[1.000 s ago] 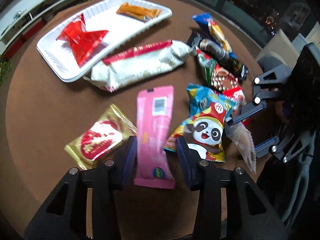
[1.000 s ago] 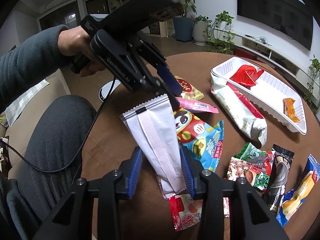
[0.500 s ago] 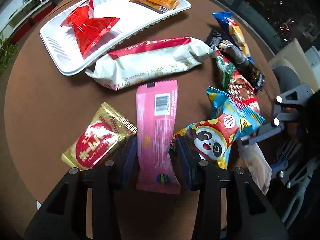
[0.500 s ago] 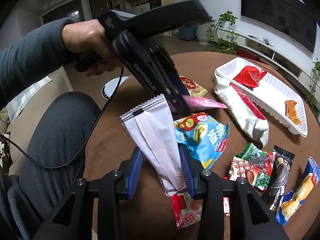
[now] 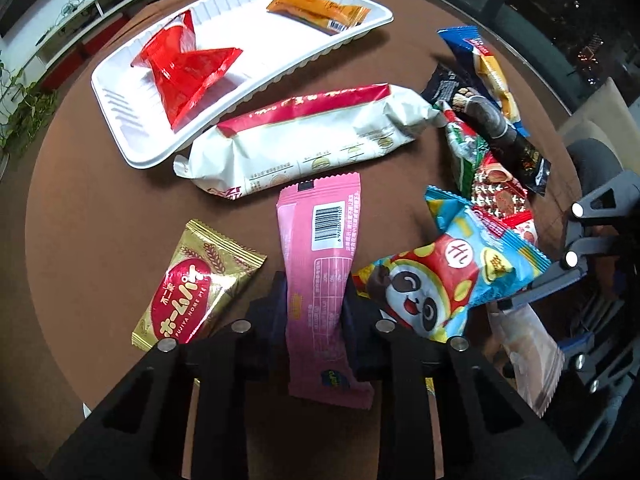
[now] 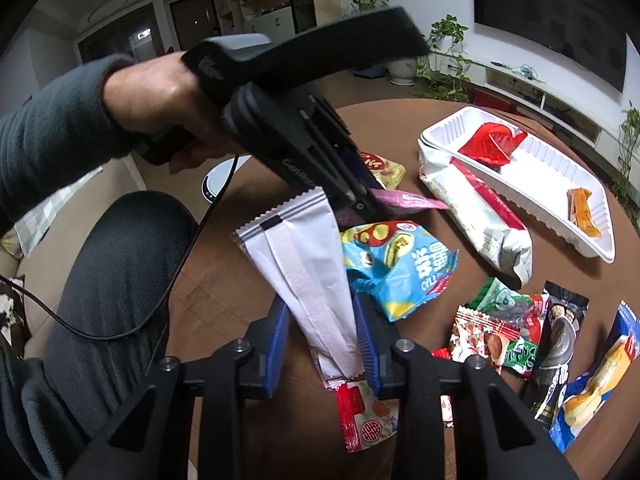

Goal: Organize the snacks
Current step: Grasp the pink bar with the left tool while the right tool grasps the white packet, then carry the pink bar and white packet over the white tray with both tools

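My left gripper (image 5: 314,284) points steeply down at the round brown table (image 5: 100,220) and is shut on the lower half of a pink snack packet (image 5: 320,240), which lies flat. From the right wrist view, the left gripper (image 6: 360,200) pinches the pink packet (image 6: 404,202). My right gripper (image 6: 322,312) holds a white packet (image 6: 304,264) above the table, its jaws closing further on it. A white tray (image 5: 248,20) at the far side holds a red packet (image 5: 188,76) and an orange packet (image 5: 316,10).
A long white-and-red bag (image 5: 320,136) lies against the tray. A gold packet (image 5: 196,284) sits left of the pink one, a panda packet (image 5: 440,280) to its right. Several more snacks (image 5: 492,128) lie at the right. A person's leg (image 6: 112,280) is beside the table.
The left gripper came down over the pink packet and its fingers closed onto it. The right gripper's jaws narrowed a little on the white packet and otherwise stayed put.
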The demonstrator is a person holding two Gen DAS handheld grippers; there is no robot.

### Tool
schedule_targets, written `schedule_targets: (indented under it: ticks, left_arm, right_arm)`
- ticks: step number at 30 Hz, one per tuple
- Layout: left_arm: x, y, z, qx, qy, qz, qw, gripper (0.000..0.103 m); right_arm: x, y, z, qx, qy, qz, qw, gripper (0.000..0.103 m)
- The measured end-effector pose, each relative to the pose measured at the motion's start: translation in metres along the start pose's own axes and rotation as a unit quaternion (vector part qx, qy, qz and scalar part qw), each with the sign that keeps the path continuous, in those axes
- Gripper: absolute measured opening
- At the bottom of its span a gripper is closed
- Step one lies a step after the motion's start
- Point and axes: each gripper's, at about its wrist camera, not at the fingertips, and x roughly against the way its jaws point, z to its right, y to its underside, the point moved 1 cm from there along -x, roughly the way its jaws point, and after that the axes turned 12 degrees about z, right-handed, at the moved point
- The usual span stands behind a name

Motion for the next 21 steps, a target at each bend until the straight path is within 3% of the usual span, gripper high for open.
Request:
schedule_targets:
  ticks: [15,17,21]
  left_arm:
    - [0.027,0.018,-0.008,0.034,0.000,0.045,0.9984,0.020]
    - [0.034,0.020,-0.011,0.043,0.001,0.055,0.9975,0.020]
    - [0.044,0.024,-0.016,0.059,0.004,0.070,0.9958,0.020]
  right_arm:
    - [0.013,0.000,0.016,-0.062,-0.008,0.016,0.998,0.025]
    - [0.016,0.000,0.020,-0.076,-0.014,0.022,0.997,0.020]
    - [0.024,-0.001,0.023,-0.105,-0.032,0.035,0.993,0.020]
